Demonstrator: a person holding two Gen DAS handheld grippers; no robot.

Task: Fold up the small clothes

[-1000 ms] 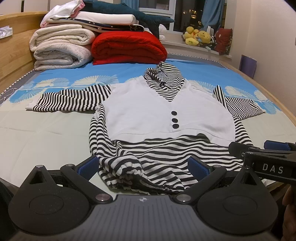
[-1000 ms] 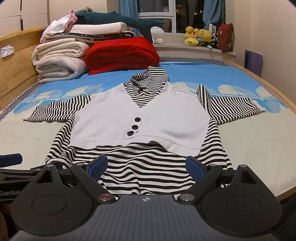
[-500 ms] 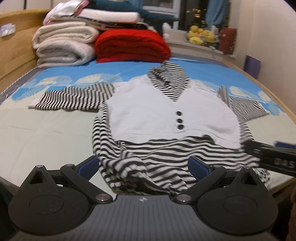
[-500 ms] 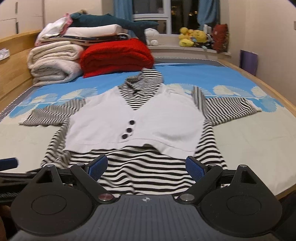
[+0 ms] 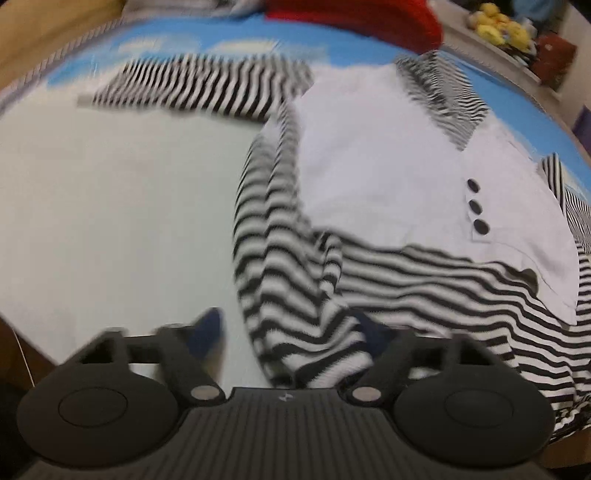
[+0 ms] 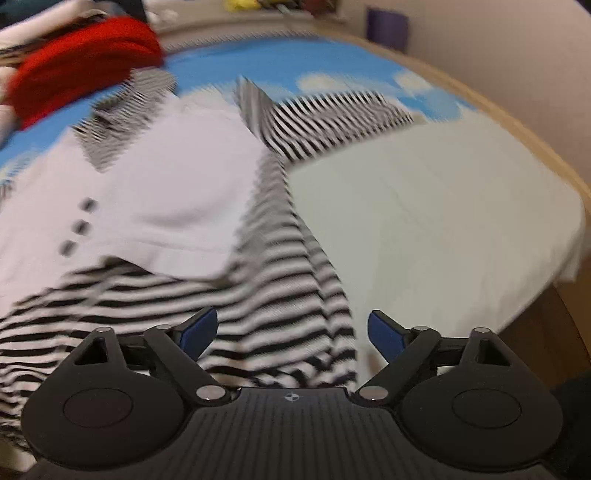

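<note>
Our left hand-held gripper [image 5: 291,334] has its blue-padded fingers [image 5: 207,330] spread apart, and a bunched fold at the lower left corner of the striped garment [image 5: 291,295] sits in the gap between them; the right finger is partly hidden behind the cloth, and with the blur we cannot tell whether either pad touches the fabric. Our right hand-held gripper [image 6: 291,332] also stands spread wide, its fingers [image 6: 197,328] on either side of the garment's lower right hem, the left one over the stripes and the right one over the pale bed sheet [image 6: 424,221] just beside the hem. The garment lies face up on the bed, spread flat apart from that rumpled left corner: a white vest panel [image 5: 388,158] with three dark buttons [image 5: 476,206] covers the chest, a striped collar [image 5: 443,88] points toward the head of the bed, and black-and-white stripes run across the lower body. Its left sleeve [image 5: 199,88] stretches out sideways over the sheet, and its right sleeve [image 6: 332,114] does the same on the other side. Beyond the collar the sheet turns blue with pale patches, and a red folded blanket [image 6: 85,62] rests near the far end. Yellow plush toys [image 5: 502,27] sit at the far right.
</note>
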